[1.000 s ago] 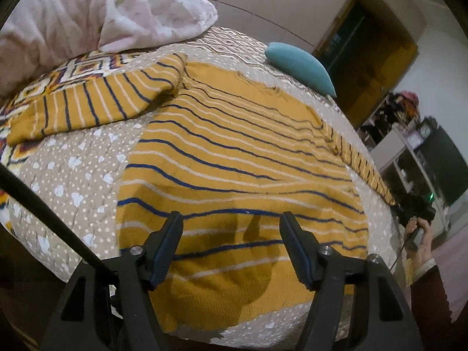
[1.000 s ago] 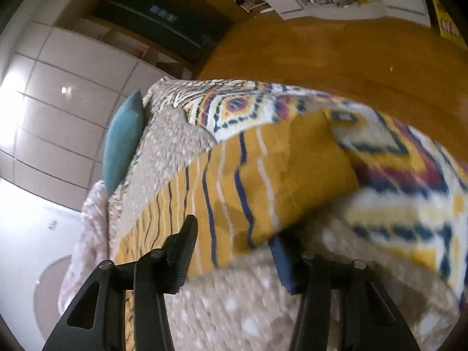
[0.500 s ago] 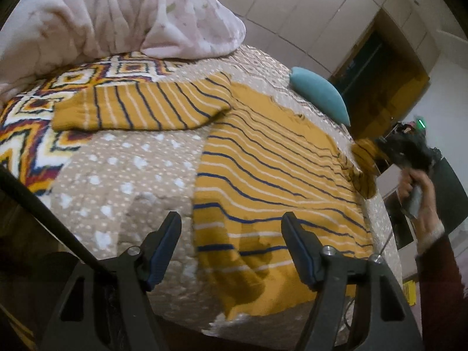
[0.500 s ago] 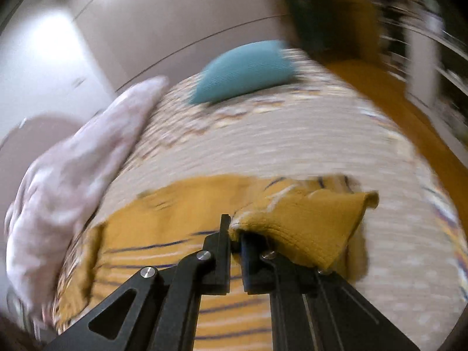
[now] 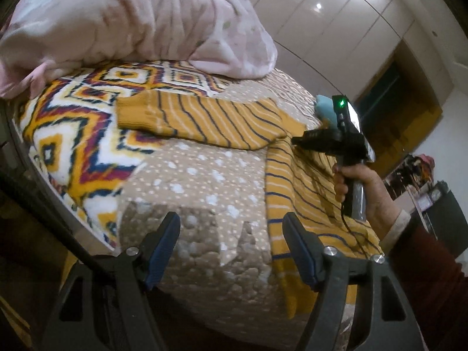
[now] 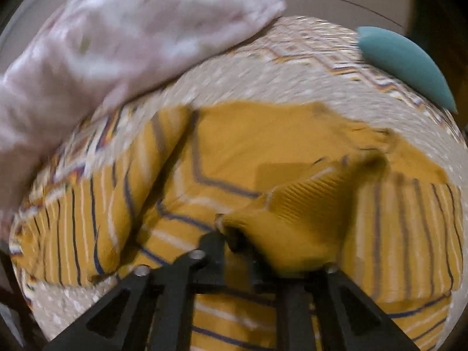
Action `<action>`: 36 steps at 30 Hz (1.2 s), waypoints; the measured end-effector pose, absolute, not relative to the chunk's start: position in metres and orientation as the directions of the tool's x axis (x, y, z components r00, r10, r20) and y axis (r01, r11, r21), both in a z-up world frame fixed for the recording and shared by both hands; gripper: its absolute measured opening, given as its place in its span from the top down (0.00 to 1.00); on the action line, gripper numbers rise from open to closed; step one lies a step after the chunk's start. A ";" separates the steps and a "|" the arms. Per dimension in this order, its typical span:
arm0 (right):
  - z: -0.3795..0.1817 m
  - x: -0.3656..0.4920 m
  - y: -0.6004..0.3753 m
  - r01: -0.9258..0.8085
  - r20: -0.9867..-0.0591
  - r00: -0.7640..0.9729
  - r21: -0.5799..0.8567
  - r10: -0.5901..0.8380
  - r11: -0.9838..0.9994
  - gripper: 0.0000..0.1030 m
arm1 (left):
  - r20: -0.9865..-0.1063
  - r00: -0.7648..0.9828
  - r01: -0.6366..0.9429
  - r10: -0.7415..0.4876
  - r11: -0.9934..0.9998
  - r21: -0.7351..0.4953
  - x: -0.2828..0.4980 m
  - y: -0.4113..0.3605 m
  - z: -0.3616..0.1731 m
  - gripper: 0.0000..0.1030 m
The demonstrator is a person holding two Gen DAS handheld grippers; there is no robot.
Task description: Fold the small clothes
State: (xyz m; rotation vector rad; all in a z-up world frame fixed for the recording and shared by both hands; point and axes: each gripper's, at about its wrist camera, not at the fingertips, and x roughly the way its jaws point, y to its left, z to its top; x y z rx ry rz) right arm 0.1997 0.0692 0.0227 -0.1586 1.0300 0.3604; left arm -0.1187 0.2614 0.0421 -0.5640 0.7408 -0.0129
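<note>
A mustard-yellow sweater (image 5: 295, 181) with navy and white stripes lies flat on the bed. One sleeve (image 5: 201, 120) stretches left across the bedspread. My left gripper (image 5: 231, 251) is open and empty, low at the bed's near edge, left of the sweater's hem. My right gripper (image 6: 234, 242) is shut on the cuff of the other sleeve (image 6: 280, 222) and holds it over the sweater's body (image 6: 257, 146). The right gripper also shows in the left wrist view (image 5: 298, 141), held in a hand above the sweater.
A pink-white duvet (image 5: 131, 20) is heaped at the bed's far left. A teal pillow (image 6: 406, 64) lies at the far edge. The bedspread (image 5: 190, 175) is beige with dots and a zigzag border. Wardrobe doors (image 5: 336, 29) stand behind the bed.
My right gripper closed on the far sleeve's cuff and carried it inward over the sweater's body. My left gripper shifted left, off the sweater's hem, and stayed open.
</note>
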 end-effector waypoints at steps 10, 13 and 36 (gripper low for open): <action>0.073 0.158 0.050 -0.457 -0.810 0.462 0.132 0.362 0.879 0.45 | -0.621 0.756 -0.195 -0.205 0.835 -0.514 -0.125 0.266 0.044 0.28; 0.072 0.154 0.018 -0.385 -0.820 0.494 0.094 0.291 0.918 0.45 | -0.620 0.758 -0.208 -0.202 0.826 -0.524 -0.127 0.270 0.044 0.28; 0.091 0.127 -0.074 -0.259 -0.794 0.524 0.196 0.308 0.946 0.54 | -0.632 0.775 -0.380 -0.015 0.787 -0.486 -0.152 0.327 0.057 0.28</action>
